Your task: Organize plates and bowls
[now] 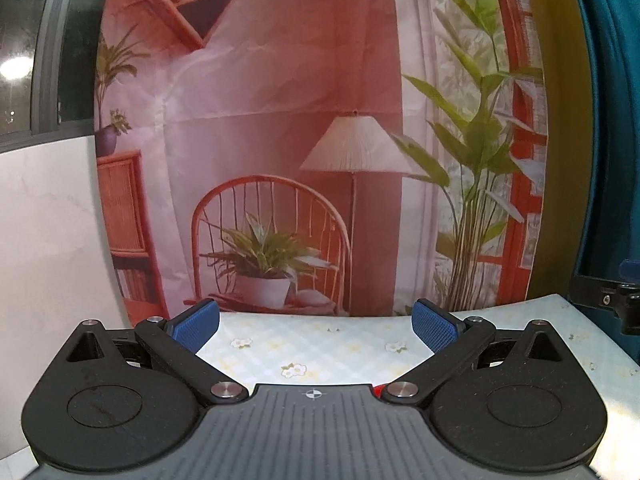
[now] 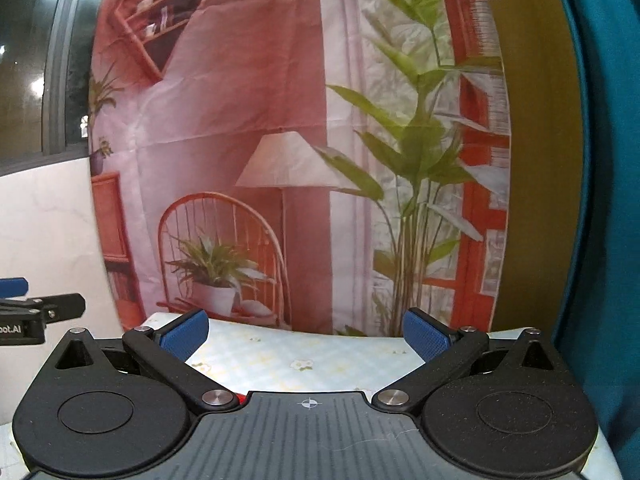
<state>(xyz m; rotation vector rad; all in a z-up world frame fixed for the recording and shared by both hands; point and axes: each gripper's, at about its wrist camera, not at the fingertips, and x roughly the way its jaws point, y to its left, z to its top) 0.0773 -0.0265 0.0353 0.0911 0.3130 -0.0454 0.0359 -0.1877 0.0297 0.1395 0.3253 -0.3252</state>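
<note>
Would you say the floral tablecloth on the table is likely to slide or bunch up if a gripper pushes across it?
The tablecloth looks thin and smooth, so it would probably slip rather than grip. It lies flat with no visible clips, so a sideways push may wrinkle it. Both grippers, left and right, hang open above it.

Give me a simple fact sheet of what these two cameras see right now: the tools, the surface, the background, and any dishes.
left hand-held gripper: open, blue pads apart, holding nothing
right hand-held gripper: open, blue pads apart, holding nothing
table: covered with a pale checked cloth with small flowers
backdrop: printed fabric picturing a chair, lamp and potted plants, hanging behind the table
curtain: teal, at the right edge
window: dark, upper left
plates and bowls: none in either view
other gripper: each view catches part of the other at its edge
</note>
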